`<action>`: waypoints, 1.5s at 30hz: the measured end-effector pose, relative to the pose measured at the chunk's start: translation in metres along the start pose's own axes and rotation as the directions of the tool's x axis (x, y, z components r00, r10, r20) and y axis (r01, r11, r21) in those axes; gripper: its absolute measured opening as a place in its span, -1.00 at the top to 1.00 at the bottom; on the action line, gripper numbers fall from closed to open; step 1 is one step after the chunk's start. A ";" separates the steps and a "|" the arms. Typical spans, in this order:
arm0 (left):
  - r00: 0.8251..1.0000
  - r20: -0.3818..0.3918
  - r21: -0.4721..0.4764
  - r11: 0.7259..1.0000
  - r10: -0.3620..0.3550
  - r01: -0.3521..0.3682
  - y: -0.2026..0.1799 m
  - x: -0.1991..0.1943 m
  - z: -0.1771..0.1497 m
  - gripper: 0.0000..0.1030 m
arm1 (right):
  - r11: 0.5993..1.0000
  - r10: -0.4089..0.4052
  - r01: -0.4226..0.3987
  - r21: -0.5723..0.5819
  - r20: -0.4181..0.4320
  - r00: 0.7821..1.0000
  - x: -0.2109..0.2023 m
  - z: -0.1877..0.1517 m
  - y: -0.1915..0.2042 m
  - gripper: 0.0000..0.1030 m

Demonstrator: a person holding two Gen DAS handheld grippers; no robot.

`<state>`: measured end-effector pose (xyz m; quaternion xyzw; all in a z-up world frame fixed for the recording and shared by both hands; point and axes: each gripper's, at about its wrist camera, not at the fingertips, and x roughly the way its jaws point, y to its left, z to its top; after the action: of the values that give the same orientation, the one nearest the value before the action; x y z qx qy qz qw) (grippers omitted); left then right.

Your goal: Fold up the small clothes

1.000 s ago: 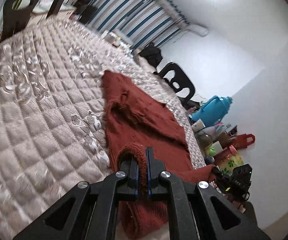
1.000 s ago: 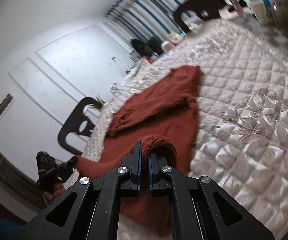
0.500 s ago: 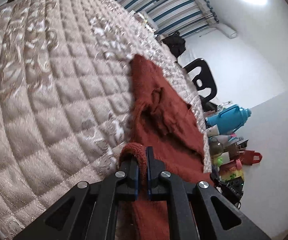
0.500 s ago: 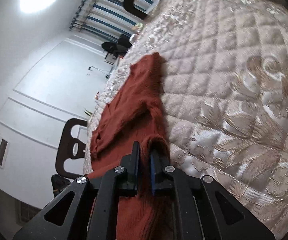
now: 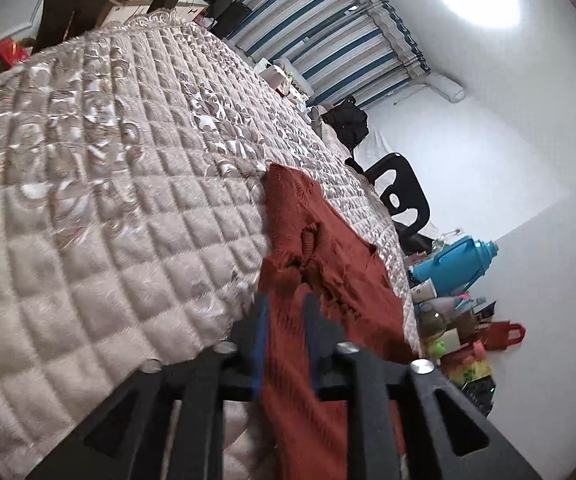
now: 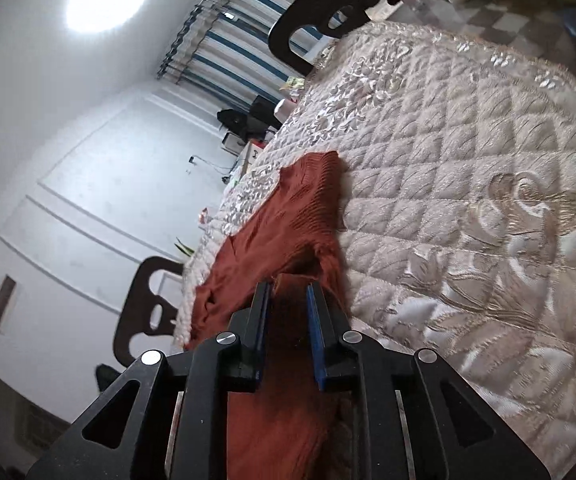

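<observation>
At the bottom of the left wrist view your left gripper [image 5: 285, 308] has its jaws opening, a narrow gap now, with the rust-red knit sweater [image 5: 320, 248] lying loose between them and not pinched. At the bottom of the right wrist view your right gripper [image 6: 288, 300] shows the same: jaws opening, the knit between the blue pads [image 6: 314, 320] but not squeezed. Expect the sweater to be soft, limp and light; it will sag and stretch rather than hold a crease, and the ribbing should catch easily on the pads. Take it at a thick edge, a hem or a doubled fold, one gripper on each side. It runs from the grippers toward frame centre across the quilted beige bedspread [image 5: 107, 200], sleeves folded in over the body, with a ribbed band at its far end [image 6: 320, 176]
</observation>
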<state>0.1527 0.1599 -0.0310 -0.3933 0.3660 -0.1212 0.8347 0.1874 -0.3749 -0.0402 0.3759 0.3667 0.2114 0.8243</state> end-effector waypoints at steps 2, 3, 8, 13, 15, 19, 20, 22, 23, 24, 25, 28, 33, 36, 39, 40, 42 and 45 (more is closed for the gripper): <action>1.000 -0.021 0.029 1.000 0.012 -0.011 -0.002 -0.003 -0.012 0.40 | 0.999 -0.043 0.043 -0.027 0.004 0.999 -0.005 -0.005 0.002 0.64; 0.999 -0.039 0.049 0.999 0.018 -0.016 -0.002 -0.004 -0.019 0.39 | 0.998 -0.054 0.054 -0.039 0.000 0.999 -0.007 -0.009 0.002 0.64; 0.991 -0.133 0.145 0.989 0.029 -0.009 -0.012 -0.001 -0.057 0.27 | 0.985 -0.100 0.093 -0.144 -0.041 0.994 -0.022 -0.039 0.013 0.17; 0.988 -0.143 0.229 0.973 0.060 -0.026 -0.027 -0.004 -0.079 0.16 | 0.968 -0.168 0.151 -0.200 -0.068 0.984 -0.030 -0.072 0.014 0.09; 0.986 -0.156 0.233 0.972 0.055 -0.017 -0.031 -0.005 -0.084 0.16 | 0.967 -0.167 0.145 -0.211 -0.089 0.982 -0.028 -0.083 0.014 0.09; 0.984 -0.170 0.282 0.959 0.044 0.006 -0.042 -0.005 -0.097 0.19 | 0.953 -0.161 0.131 -0.274 -0.088 0.983 -0.025 -0.094 0.024 0.38; 0.984 -0.170 0.298 0.954 0.046 0.007 -0.045 -0.004 -0.100 0.21 | 0.949 -0.157 0.126 -0.288 -0.085 0.984 -0.024 -0.096 0.027 0.68; 0.986 -0.159 0.328 0.945 0.046 0.009 -0.050 -0.005 -0.104 0.55 | 0.942 -0.163 0.134 -0.307 -0.073 0.984 -0.024 -0.097 0.030 0.81; 0.987 -0.151 0.341 0.940 0.054 0.001 -0.053 -0.004 -0.104 0.65 | 0.940 -0.163 0.133 -0.315 -0.071 0.984 -0.024 -0.097 0.031 0.83; 0.988 -0.147 0.342 0.940 0.056 -0.003 -0.052 -0.007 -0.103 0.69 | 0.940 -0.161 0.132 -0.315 -0.069 0.984 -0.024 -0.097 0.032 0.84; 0.989 -0.143 0.335 0.942 0.044 0.007 -0.052 -0.010 -0.102 0.74 | 0.940 -0.157 0.129 -0.315 -0.066 0.985 -0.027 -0.097 0.032 0.85; 0.993 -0.121 0.322 0.946 0.010 0.030 -0.047 -0.025 -0.099 0.75 | 0.938 -0.132 0.111 -0.328 -0.040 0.991 -0.043 -0.099 0.036 0.86; 0.988 -0.148 0.294 0.956 0.052 -0.006 -0.028 -0.022 -0.105 0.76 | 0.943 -0.196 0.170 -0.285 -0.064 0.979 -0.045 -0.108 0.010 0.87; 0.989 -0.142 0.298 0.955 0.046 -0.001 -0.030 -0.025 -0.105 0.75 | 0.947 -0.184 0.161 -0.279 -0.060 0.981 -0.046 -0.110 0.010 0.86; 0.989 -0.139 0.308 0.951 0.046 -0.001 -0.033 -0.032 -0.103 0.75 | 0.939 -0.182 0.161 -0.303 -0.044 0.982 -0.050 -0.107 0.020 0.85; 0.989 -0.135 0.310 0.951 0.053 -0.008 -0.032 -0.035 -0.102 0.75 | 0.929 -0.197 0.177 -0.326 -0.031 0.980 -0.053 -0.106 0.025 0.85; 0.991 -0.117 0.308 0.951 0.061 -0.022 -0.032 -0.042 -0.099 0.75 | 0.912 -0.215 0.200 -0.357 -0.003 0.976 -0.058 -0.105 0.034 0.84; 0.995 -0.058 0.323 0.944 0.086 -0.063 -0.034 -0.055 -0.093 0.75 | 0.883 -0.247 0.253 -0.396 0.066 0.967 -0.065 -0.103 0.049 0.83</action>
<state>0.0517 0.1116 -0.0164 -0.2338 0.3856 -0.1614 0.8778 0.0632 -0.3371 -0.0194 0.1500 0.3553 0.1713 0.9066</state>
